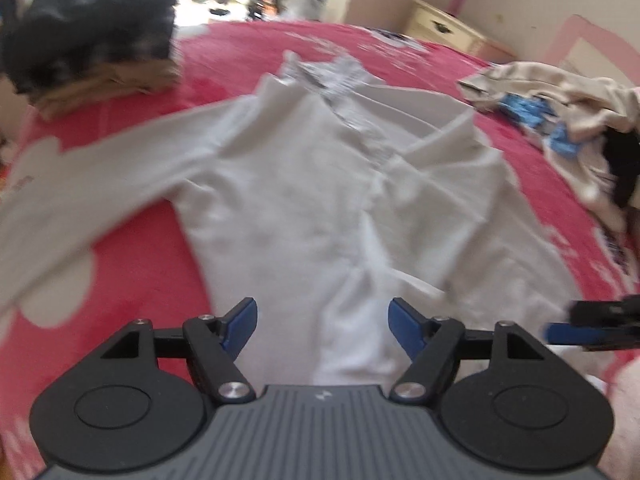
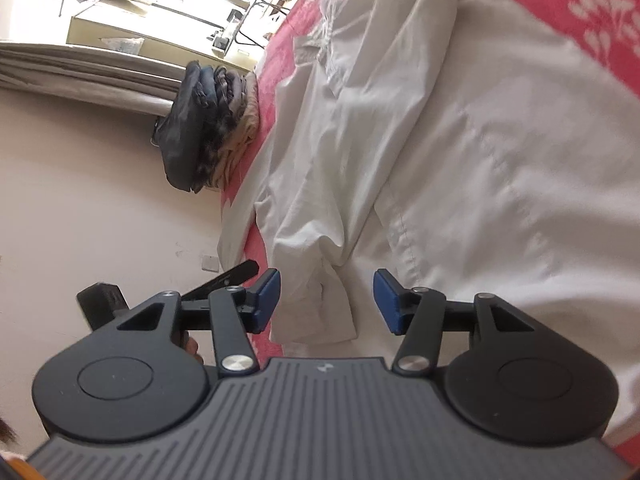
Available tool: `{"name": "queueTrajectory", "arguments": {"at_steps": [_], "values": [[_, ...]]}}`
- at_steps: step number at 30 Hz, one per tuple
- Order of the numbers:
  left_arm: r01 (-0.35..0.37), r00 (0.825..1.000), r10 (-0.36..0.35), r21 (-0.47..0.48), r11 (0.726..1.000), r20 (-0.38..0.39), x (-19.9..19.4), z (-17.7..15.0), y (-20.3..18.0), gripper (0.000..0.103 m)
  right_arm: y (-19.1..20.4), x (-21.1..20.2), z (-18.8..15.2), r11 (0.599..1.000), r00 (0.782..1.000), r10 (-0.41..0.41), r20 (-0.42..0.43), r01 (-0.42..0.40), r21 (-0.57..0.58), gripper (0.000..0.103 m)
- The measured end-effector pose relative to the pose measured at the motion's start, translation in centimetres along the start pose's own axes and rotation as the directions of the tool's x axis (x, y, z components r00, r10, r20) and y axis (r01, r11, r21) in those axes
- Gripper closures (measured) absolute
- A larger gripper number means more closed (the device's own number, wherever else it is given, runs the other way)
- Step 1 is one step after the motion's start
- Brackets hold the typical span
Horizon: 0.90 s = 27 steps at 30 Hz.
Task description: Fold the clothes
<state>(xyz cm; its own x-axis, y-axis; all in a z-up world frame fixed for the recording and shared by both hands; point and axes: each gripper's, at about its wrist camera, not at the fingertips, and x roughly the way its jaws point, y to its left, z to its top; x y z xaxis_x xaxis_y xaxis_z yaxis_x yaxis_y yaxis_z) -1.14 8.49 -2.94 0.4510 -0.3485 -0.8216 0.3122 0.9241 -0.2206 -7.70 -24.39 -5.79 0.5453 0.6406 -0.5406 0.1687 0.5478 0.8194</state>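
Red bedspread (image 1: pixel 160 280) with a white print covers the bed; on it a white shirt (image 1: pixel 304 200) lies spread flat. Collar is at the far end, hem nearest the left gripper (image 1: pixel 322 330), so the long axis runs straight away from that gripper. One sleeve stretches out to the left; the right side appears already folded inward. A stack (image 1: pixel 92 36) of folded dark clothes sits far left, an unfolded pile (image 1: pixel 560 112) far right.

Left gripper: jaws released, nothing between the pads, hem cloth just below. Right gripper (image 2: pixel 326 300): jaws parted, empty, rolled sideways, hovering over a fold near the hem. Judgement: both are close; the left sits squarer to the hem.
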Motion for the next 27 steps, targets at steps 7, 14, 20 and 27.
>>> {"name": "queueTrajectory", "arguments": {"at_steps": [7,14,20,27], "values": [[0.121,0.989,-0.123,-0.031,0.992,-0.084,2.5,-0.4,-0.8,0.049,-1.2,1.5,-0.5,0.999,0.999,-0.018,-0.042,0.019,0.038,0.052],[0.139,0.974,-0.171,-0.205,0.969,-0.147,4.4,0.3,4.2,0.085,-2.2,1.3,-0.5,0.996,0.998,-0.045,-0.035,0.047,0.072,0.052],[0.152,0.971,-0.206,-0.352,0.924,-0.12,4.7,0.6,9.6,0.074,-2.1,1.9,-0.6,0.996,0.997,-0.051,-0.05,0.055,0.068,0.052],[0.192,0.97,-0.229,-0.314,0.93,-0.084,2.3,0.6,9.9,0.035,-1.3,3.5,-0.4,0.997,0.997,-0.045,-0.065,0.049,0.054,0.051]]}}
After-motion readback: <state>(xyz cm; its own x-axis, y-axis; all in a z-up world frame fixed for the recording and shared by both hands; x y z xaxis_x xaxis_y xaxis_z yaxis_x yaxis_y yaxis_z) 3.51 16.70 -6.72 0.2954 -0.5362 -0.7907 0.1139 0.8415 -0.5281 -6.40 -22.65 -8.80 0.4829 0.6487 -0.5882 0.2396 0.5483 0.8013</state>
